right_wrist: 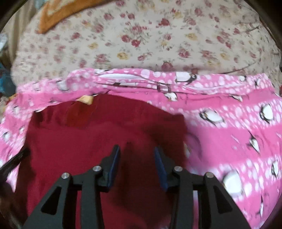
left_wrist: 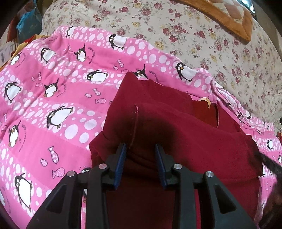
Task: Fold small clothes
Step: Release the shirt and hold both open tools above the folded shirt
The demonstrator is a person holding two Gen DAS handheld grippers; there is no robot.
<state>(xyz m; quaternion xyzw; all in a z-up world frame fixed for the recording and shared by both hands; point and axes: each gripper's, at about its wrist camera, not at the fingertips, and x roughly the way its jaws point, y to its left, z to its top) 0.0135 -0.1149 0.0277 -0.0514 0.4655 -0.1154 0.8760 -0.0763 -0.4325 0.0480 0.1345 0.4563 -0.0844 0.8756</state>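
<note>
— On top of the pink penguin-print cotton cloth (left_wrist: 52,91) lies the dark red fleece garment (left_wrist: 176,126), partly folded, one flap laid back over the body. I'd judge the cloth is spread there as a working surface, keeping the garment off the cream floral bedsheet (left_wrist: 193,35) beneath.

— And the grippers?

— Both hover low over the garment. The left black two-finger gripper with blue pads (left_wrist: 141,151) has its jaws apart, straddling a raised seam or fold edge of the fleece; nothing is pinched. The right black two-finger gripper with blue pads (right_wrist: 137,155) is likewise spread wide over the red cloth, holding nothing, though that view is blurred.

— Why there?

— My guess: each sits near a side of the garment, ready to pinch an edge for the next fold, or has just let one go. I can't tell which.

— Count for me.

— One red garment, one penguin cloth, one floral sheet, two grippers. A small yellowish tag (left_wrist: 205,101) shows at the garment's far edge. One orange-bordered quilted mat (left_wrist: 229,15) lies at the far corner of the bed, well apart from the work.
</note>
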